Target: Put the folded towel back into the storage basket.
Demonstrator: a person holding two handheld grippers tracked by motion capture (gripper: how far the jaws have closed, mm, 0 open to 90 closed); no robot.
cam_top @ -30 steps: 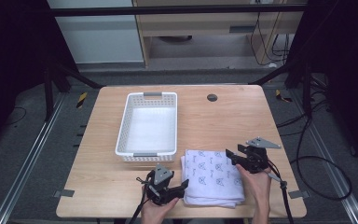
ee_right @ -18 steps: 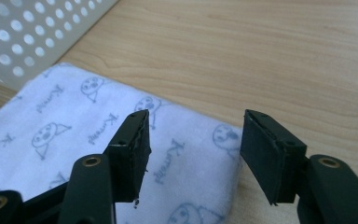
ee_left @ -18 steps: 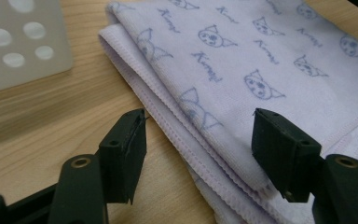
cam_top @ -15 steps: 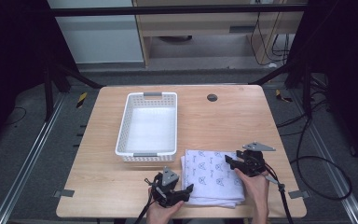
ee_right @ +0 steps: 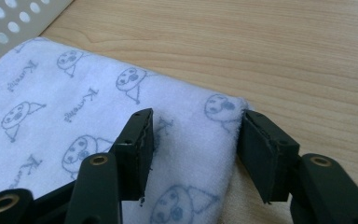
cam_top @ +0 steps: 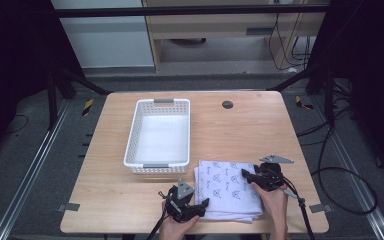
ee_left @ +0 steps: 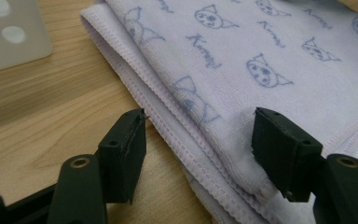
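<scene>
Bare desk [cam_top: 260, 130] lies open beyond the fingers [ee_left: 126, 149]; the white basket [cam_top: 157, 132] stands ahead, just beside the folded cloth [cam_top: 230, 187] they straddle.

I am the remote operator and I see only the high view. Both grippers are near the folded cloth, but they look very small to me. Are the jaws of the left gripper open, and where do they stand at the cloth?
Observer: The left gripper is open. One jaw is over the bare wood, the other over the cloth, so its layered edge lies between them.
Operator: And the right gripper?
Observer: The right gripper is open too, its jaws on either side of a rounded folded corner of the cloth.
Operator: Is there a pattern on the cloth?
Observer: Yes, small blue cartoon faces with pointed hats, and cursive lettering that I cannot read for certain.
</scene>
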